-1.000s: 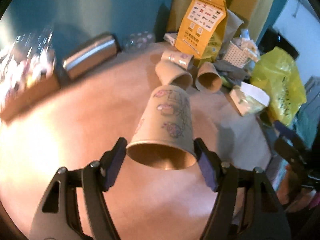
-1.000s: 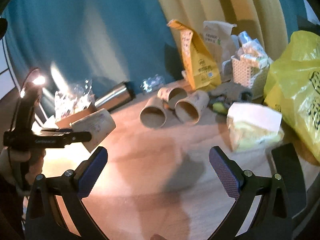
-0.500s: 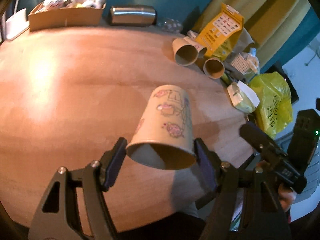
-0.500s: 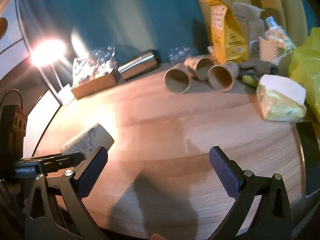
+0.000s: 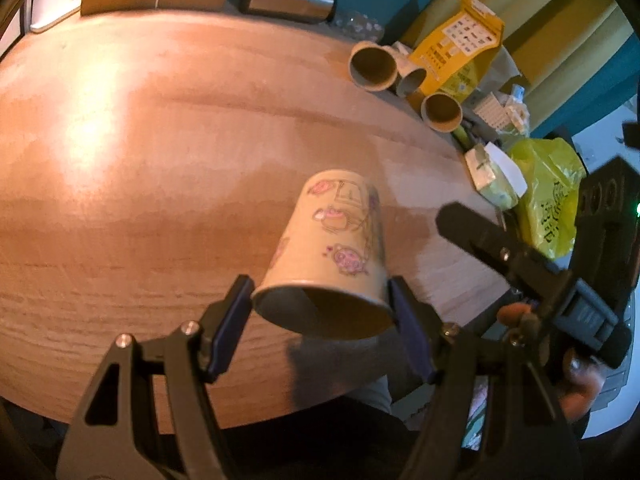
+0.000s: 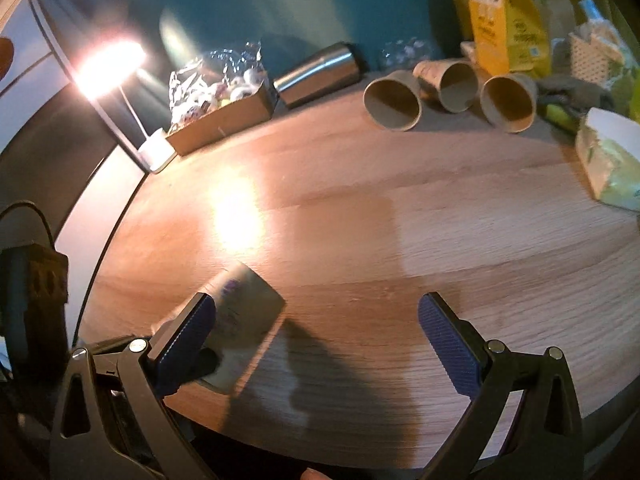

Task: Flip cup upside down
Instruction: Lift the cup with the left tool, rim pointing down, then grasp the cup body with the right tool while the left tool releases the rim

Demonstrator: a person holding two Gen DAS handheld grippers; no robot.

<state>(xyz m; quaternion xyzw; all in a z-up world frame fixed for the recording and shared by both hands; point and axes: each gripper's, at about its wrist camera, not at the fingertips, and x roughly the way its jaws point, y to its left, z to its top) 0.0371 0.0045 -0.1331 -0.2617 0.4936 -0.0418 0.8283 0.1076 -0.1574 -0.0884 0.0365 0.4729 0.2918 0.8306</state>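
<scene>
My left gripper (image 5: pixel 322 312) is shut on a paper cup (image 5: pixel 336 252) printed with pink pigs. It grips the cup by the rim, with the open mouth toward the camera and the base pointing away and down, above the near edge of the wooden table (image 5: pixel 160 168). The cup also shows blurred in the right wrist view (image 6: pixel 244 312), partly behind my right gripper's left finger. My right gripper (image 6: pixel 316 340) is open and empty above the table's near edge; it also shows in the left wrist view (image 5: pixel 520 264).
Three paper cups (image 6: pixel 448 96) lie on their sides at the back of the table. A steel tumbler (image 6: pixel 316 74), a cardboard tray of wrapped sweets (image 6: pixel 220 96), a yellow bag (image 6: pixel 500 20), a tissue pack (image 6: pixel 608 156) and a white basket (image 6: pixel 592 56) stand around them.
My left gripper tilted further down over the table with the cup and came toward the near edge. My right gripper moved closer to the left one; the cup now sits beside its left finger.
</scene>
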